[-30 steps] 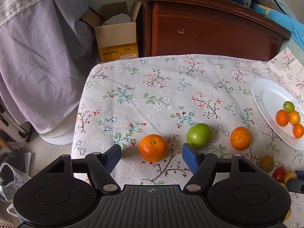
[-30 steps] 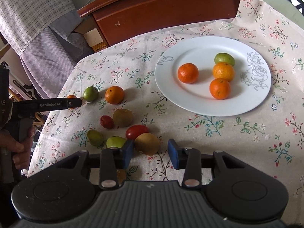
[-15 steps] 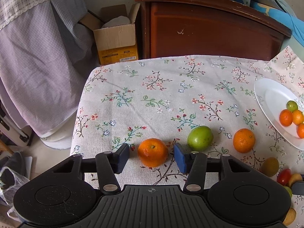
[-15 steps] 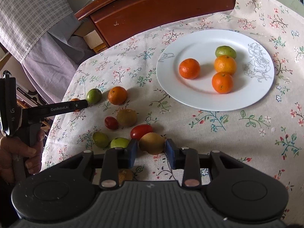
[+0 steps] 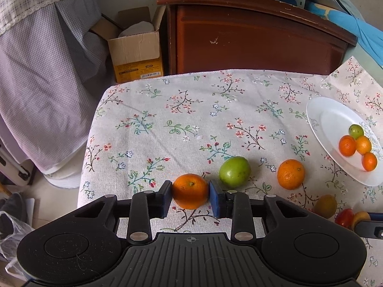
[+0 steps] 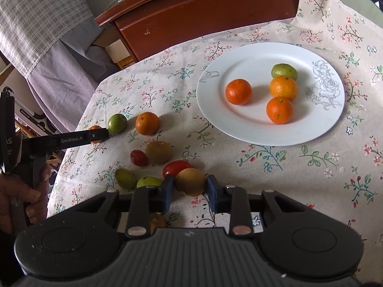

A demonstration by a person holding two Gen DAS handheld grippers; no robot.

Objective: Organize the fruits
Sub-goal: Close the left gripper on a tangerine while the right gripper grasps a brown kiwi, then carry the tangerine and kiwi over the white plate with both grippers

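Observation:
My left gripper (image 5: 190, 195) is shut on an orange tangerine (image 5: 190, 188) that rests on the floral tablecloth. A green fruit (image 5: 234, 171) and a second tangerine (image 5: 290, 174) lie just to its right. My right gripper (image 6: 188, 189) is shut on a yellow-brown fruit (image 6: 190, 181), beside a red tomato (image 6: 176, 167). The white plate (image 6: 253, 124) further back holds three tangerines and a green fruit (image 6: 284, 71). The plate also shows at the right in the left wrist view (image 5: 328, 124).
Loose fruits lie left of my right gripper: a brown one (image 6: 158, 151), a small red one (image 6: 138, 157), two green ones (image 6: 125, 178). A wooden cabinet (image 5: 251, 38) and a cardboard box (image 5: 136, 50) stand beyond the table's far edge. The table's left edge drops to the floor.
Both grippers have moved forward and closed: the left onto the tangerine, the right onto the yellow-brown fruit.

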